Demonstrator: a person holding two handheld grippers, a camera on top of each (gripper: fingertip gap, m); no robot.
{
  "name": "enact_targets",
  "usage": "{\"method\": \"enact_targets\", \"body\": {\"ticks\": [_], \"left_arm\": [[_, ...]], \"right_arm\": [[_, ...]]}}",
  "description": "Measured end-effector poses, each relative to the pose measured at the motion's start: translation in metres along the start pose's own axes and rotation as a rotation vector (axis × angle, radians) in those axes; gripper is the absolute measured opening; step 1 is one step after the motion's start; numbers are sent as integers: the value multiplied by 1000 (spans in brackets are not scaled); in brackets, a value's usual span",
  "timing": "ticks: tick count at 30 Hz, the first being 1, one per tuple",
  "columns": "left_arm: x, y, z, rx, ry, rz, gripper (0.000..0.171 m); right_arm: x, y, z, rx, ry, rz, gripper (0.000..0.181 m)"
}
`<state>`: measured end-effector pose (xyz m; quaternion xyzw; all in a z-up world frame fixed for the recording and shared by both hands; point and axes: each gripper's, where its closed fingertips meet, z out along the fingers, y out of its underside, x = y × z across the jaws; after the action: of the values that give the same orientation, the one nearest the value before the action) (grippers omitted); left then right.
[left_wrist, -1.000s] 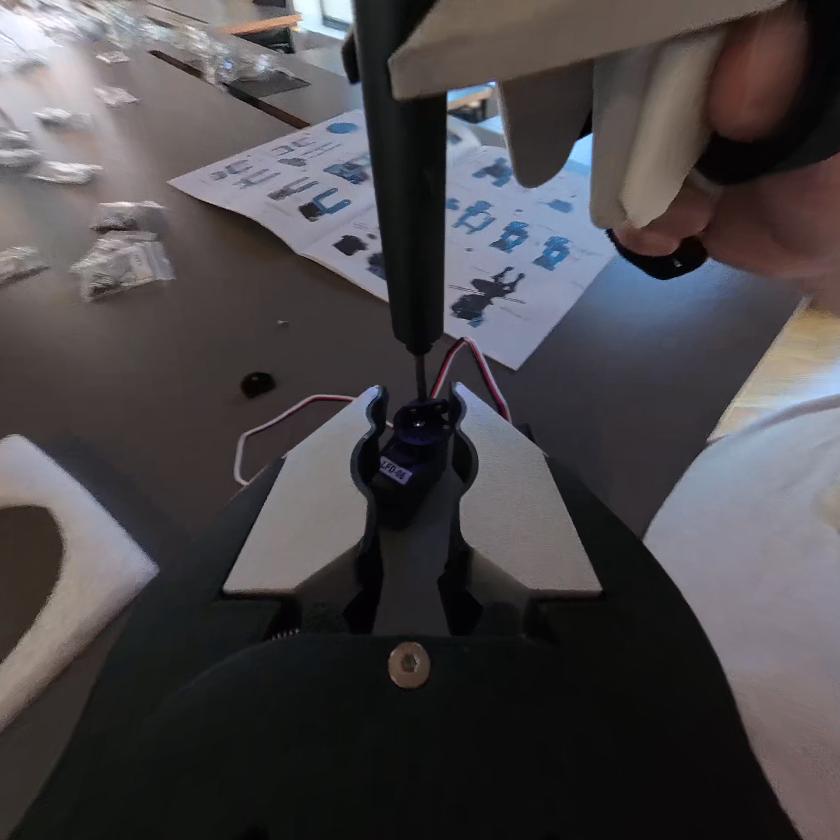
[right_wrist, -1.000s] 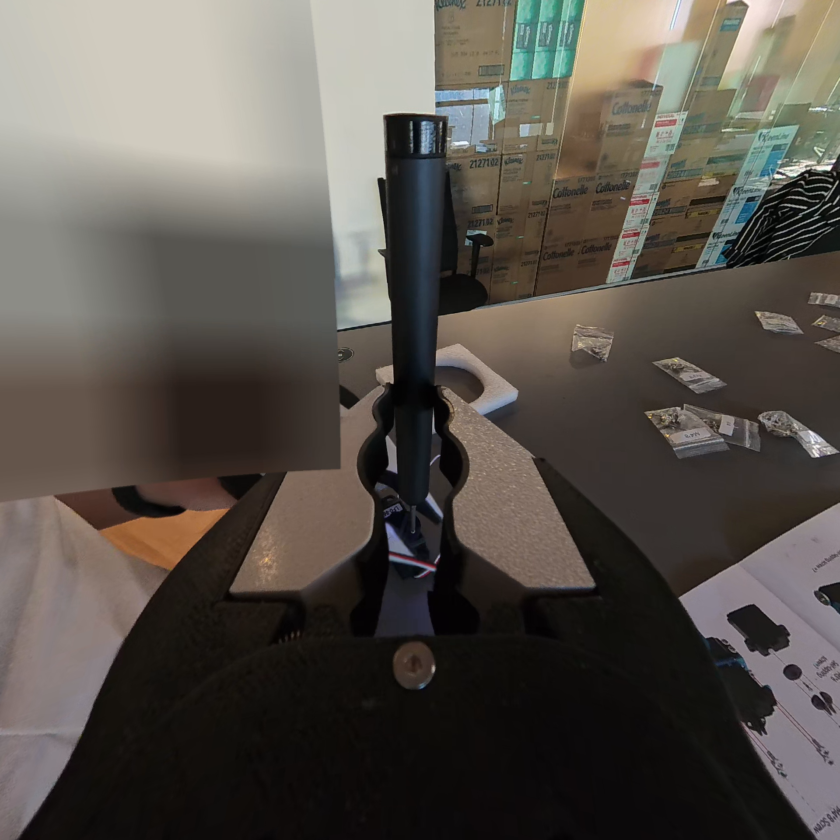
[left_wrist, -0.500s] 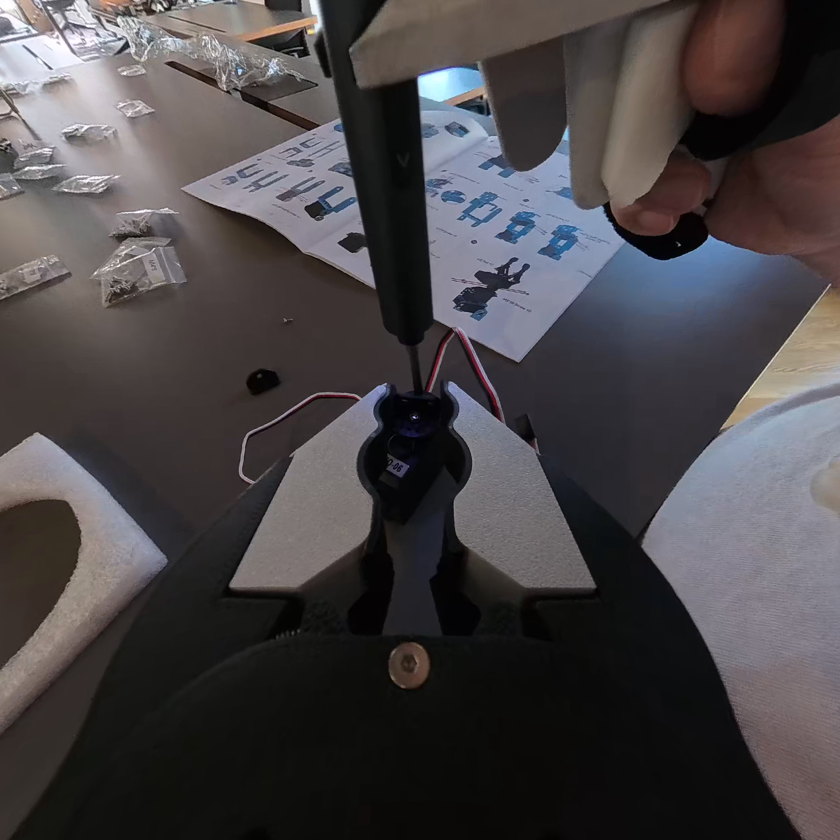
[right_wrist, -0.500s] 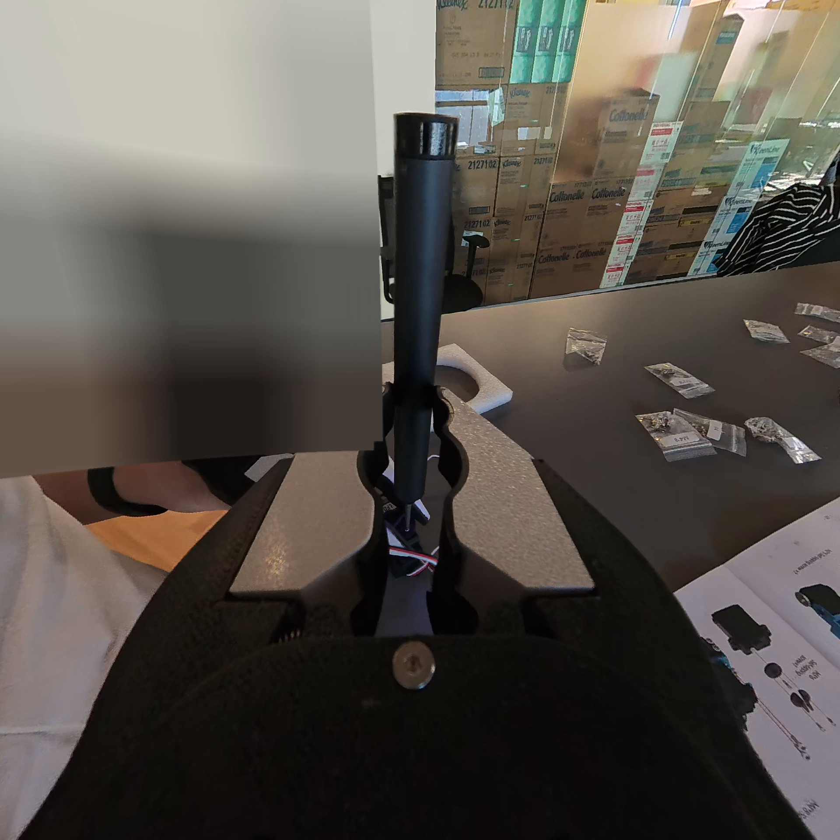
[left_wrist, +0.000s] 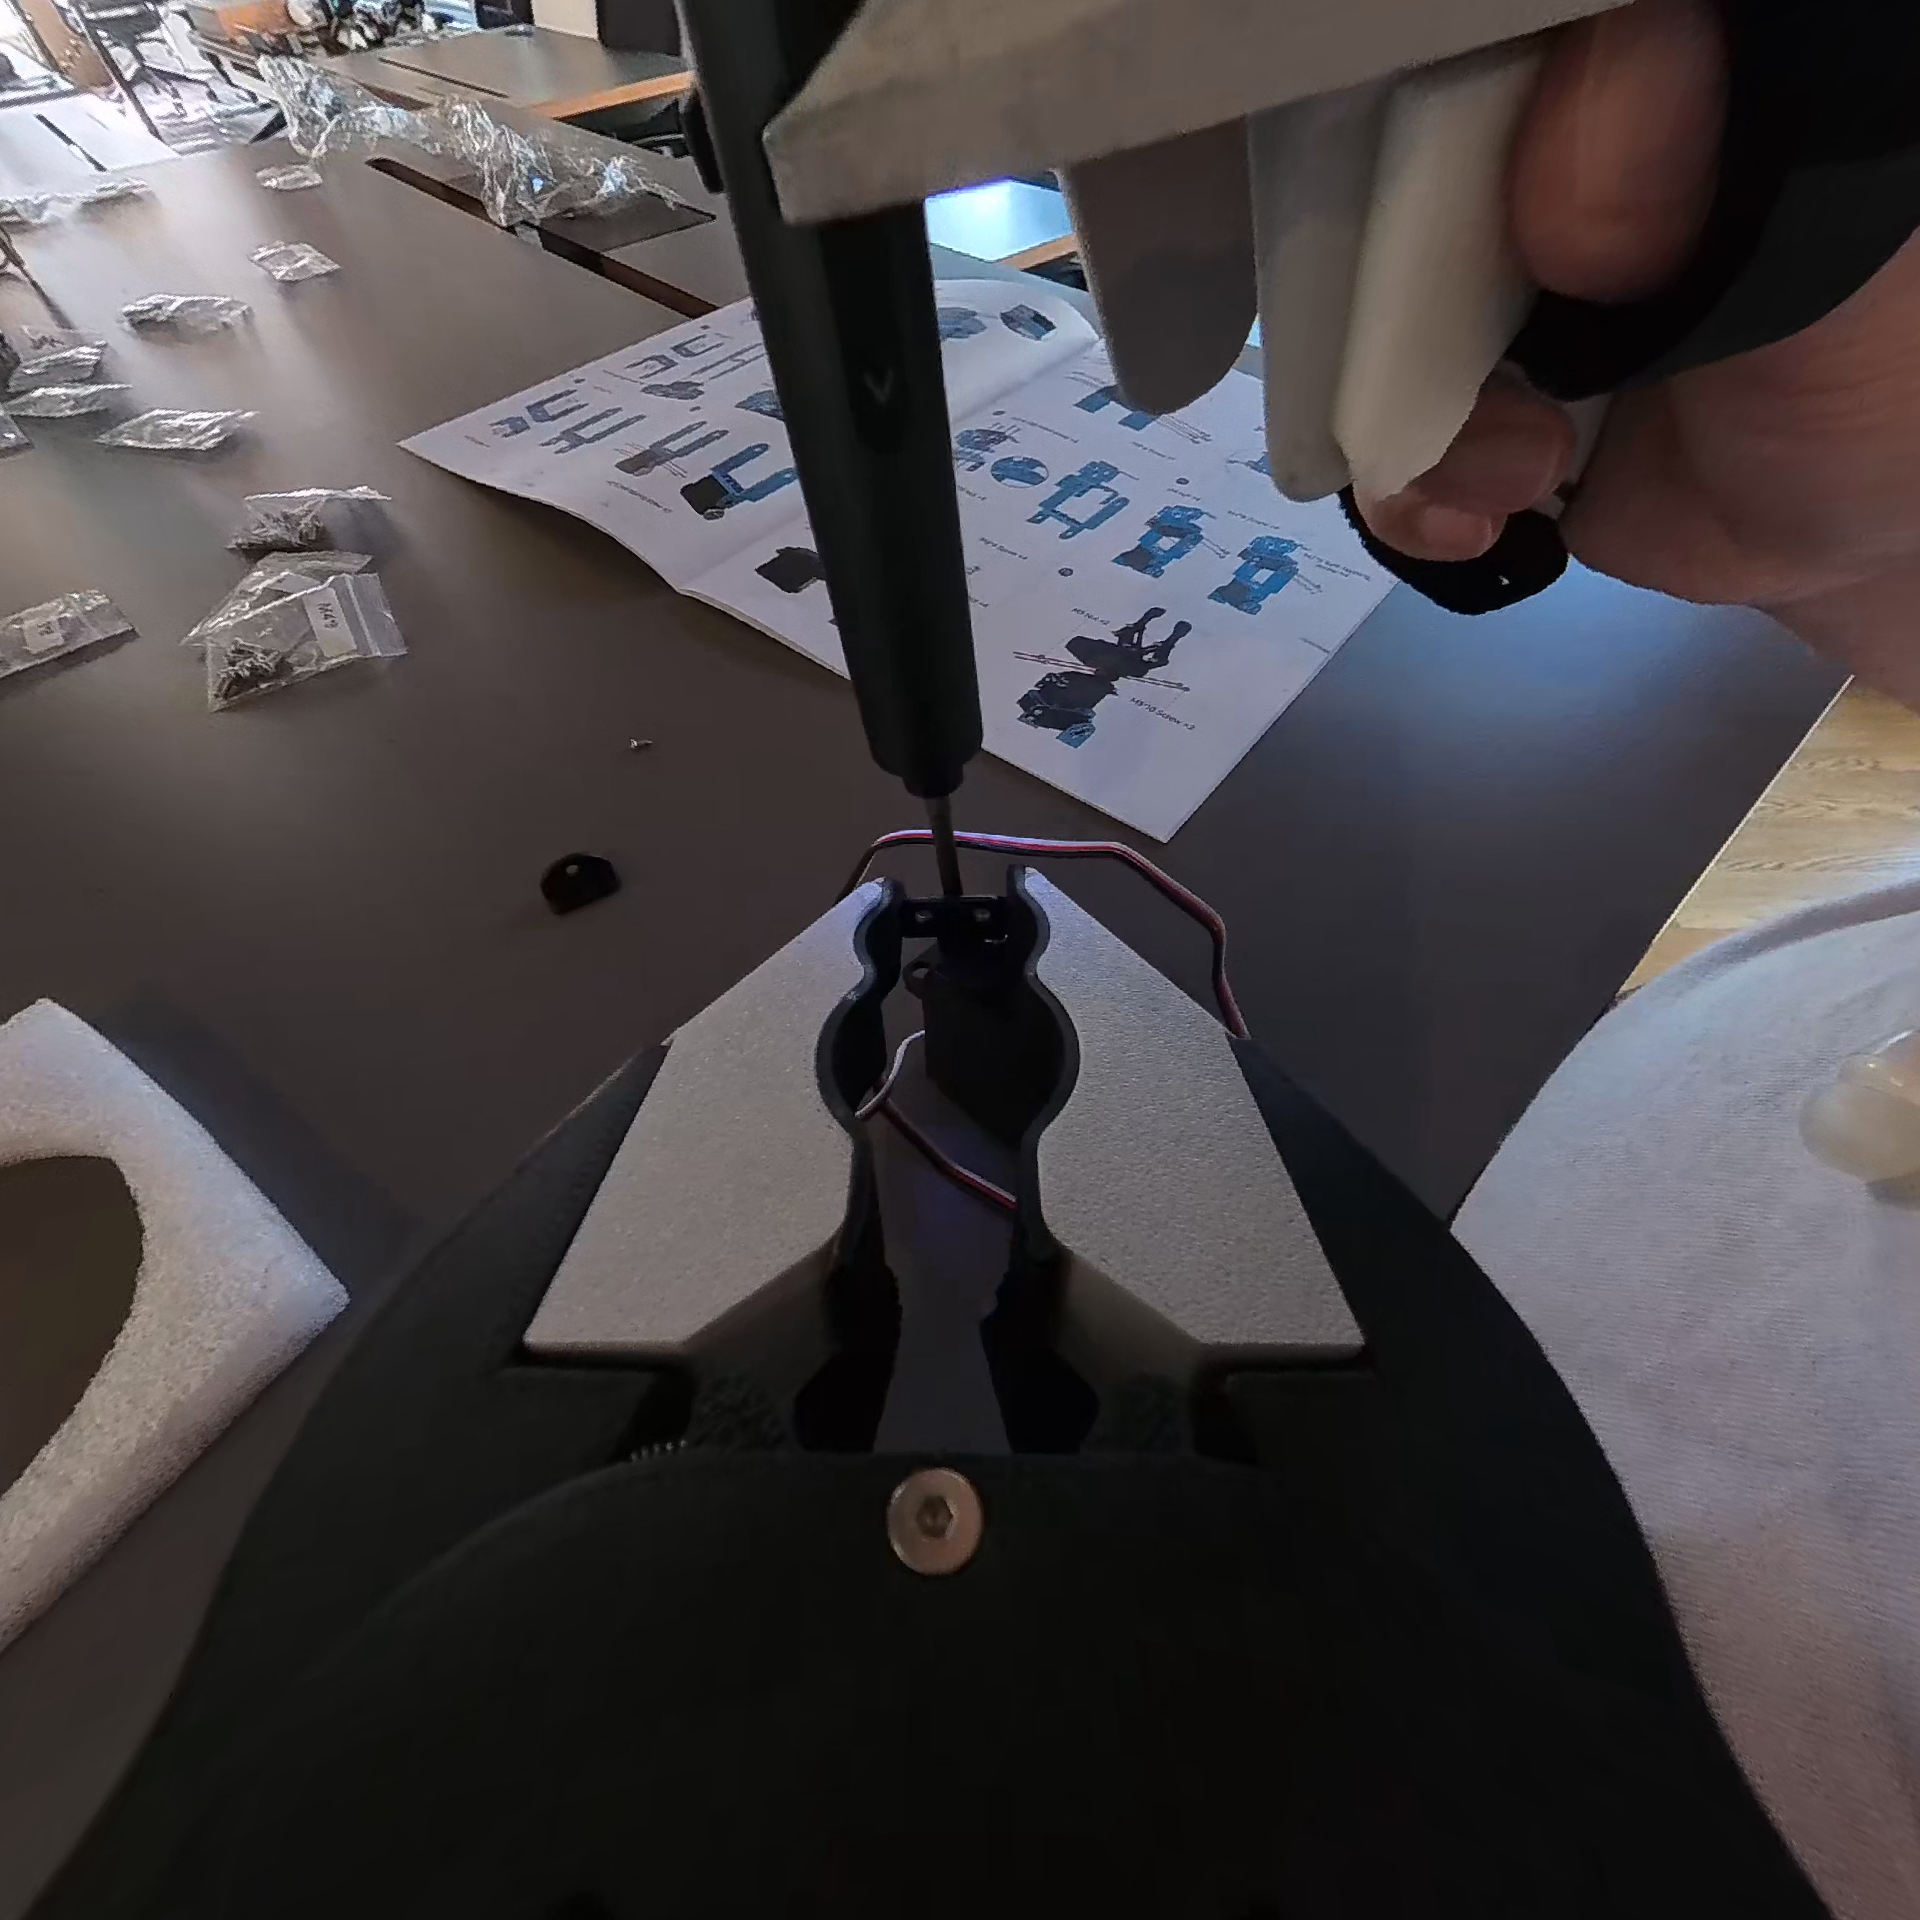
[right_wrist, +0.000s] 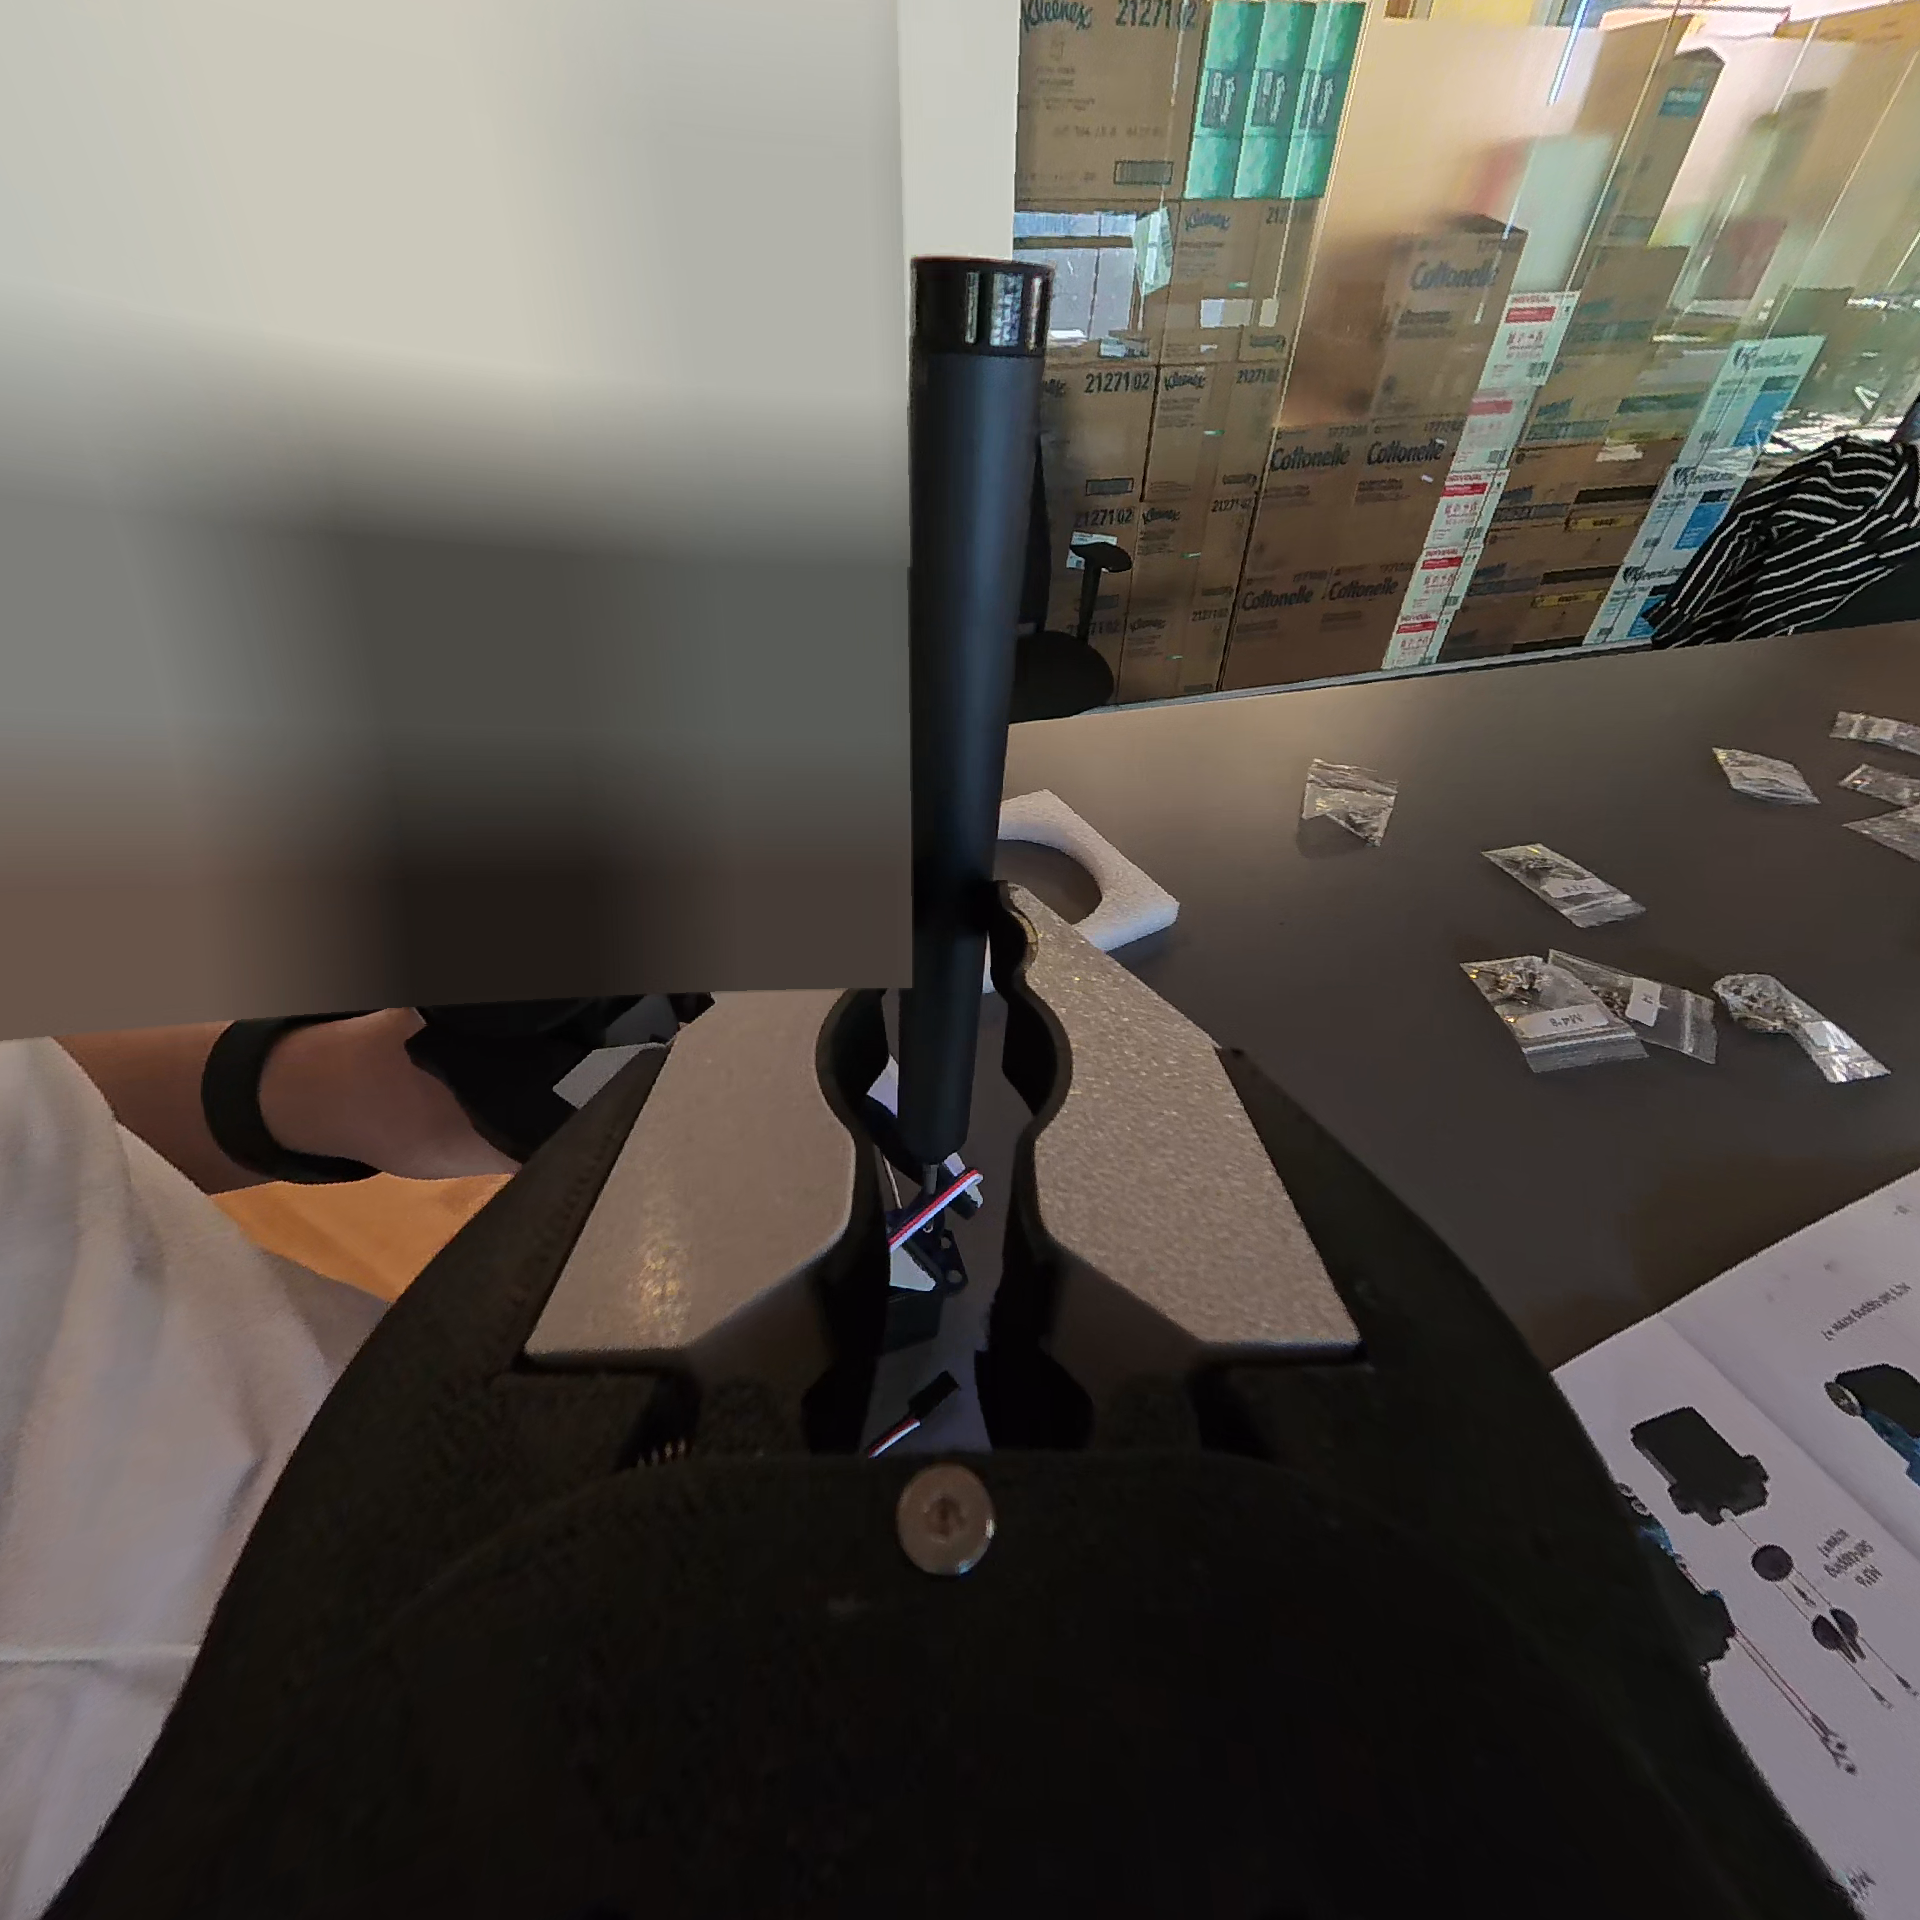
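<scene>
My left gripper is shut on a small black servo, held at the fingertips with its mounting tab facing away. The servo's red, white and black wire arches past the right finger. My right gripper is shut on a black pen-shaped screwdriver, held upright. In the left wrist view the screwdriver comes down from above and its thin bit rests on the servo's tab. The servo shows below the screwdriver tip in the right wrist view. A blur patch hides the right gripper's left fingertip.
A dark table carries an open instruction sheet, several clear bags of small parts, a white foam piece, a small black part and a loose screw. The table edge runs at the right. Stacked cardboard boxes stand behind.
The servo has turned in the left gripper: its round top and label faced me before, now its mounting tab sits at the fingertips. The wire has swung to the right. The screwdriver bit stays on it.
</scene>
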<state>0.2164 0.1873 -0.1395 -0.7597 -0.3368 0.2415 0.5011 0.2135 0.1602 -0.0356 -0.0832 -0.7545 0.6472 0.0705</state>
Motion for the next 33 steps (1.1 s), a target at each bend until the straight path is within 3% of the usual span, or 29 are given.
{"method": "enact_targets", "body": {"ticks": [11, 26, 33], "left_arm": [[1, 0, 0, 1, -8, 8, 19], [2, -1, -2, 2, -8, 15, 18], [3, 0, -2, -6, -12, 18, 18]], "right_arm": [[0, 0, -1, 5, -3, -3, 15], [-9, -2, -5, 23, -129, 28, 15], [-7, -2, -7, 8, -99, 48, 15]]}}
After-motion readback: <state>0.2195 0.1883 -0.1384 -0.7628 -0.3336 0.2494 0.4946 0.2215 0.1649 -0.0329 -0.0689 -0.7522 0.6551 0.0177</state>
